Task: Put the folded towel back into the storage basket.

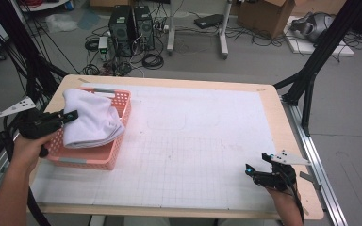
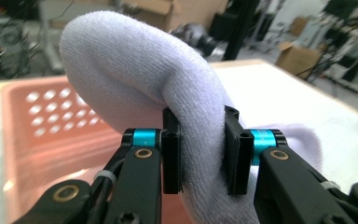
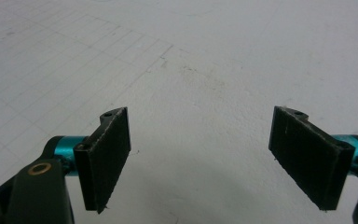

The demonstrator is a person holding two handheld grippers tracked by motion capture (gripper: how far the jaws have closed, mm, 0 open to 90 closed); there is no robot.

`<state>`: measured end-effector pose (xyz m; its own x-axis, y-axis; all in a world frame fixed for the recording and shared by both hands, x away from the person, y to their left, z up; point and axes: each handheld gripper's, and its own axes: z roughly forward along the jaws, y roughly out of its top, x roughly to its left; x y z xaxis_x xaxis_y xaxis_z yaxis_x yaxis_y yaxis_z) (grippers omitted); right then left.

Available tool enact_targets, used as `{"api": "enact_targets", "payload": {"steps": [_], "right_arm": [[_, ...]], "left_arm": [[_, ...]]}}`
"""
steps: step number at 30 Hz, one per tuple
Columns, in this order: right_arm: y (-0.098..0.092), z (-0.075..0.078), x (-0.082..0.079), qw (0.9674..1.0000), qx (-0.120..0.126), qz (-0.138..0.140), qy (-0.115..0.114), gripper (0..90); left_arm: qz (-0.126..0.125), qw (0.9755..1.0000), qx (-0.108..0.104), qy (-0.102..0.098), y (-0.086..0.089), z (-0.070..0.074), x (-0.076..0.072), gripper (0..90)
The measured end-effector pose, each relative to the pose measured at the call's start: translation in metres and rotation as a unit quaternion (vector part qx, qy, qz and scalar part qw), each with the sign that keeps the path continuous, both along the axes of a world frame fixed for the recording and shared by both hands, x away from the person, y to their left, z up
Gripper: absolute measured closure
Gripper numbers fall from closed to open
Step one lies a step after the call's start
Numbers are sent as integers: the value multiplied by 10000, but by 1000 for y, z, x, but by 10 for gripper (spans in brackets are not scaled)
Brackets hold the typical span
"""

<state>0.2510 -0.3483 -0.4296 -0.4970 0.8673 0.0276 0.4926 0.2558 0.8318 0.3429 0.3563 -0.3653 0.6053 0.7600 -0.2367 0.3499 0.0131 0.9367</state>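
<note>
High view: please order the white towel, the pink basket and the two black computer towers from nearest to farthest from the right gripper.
From the right gripper:
1. Pink basket, table's left side.
2. White towel, lying in that basket; nearly as close.
3. Black computer towers, on the floor beyond the table.

White towel (image 2: 135, 65) showing soft, nubby terry cloth. Pink basket (image 1: 118, 141) looking like smooth perforated plastic. Table (image 1: 283, 117) edging appearing as pale wood under a matt gridded sheet (image 1: 207, 141).
</note>
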Motion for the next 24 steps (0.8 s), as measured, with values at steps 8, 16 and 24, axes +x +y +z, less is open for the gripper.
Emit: {"api": "enact_targets", "payload": {"steps": [8,16,24], "right_arm": [[0,0,0,10000,7,-3,7,195],[-1,0,-1,10000,2,3,-11,195],[0,0,-1,10000,19,1,7,196]], "left_arm": [[192,9977,527,379,-6,-3,5,712],[519,9943,521,774,-5,-2,7,621],[1318,9860,485,897,5,5,0,427]]}}
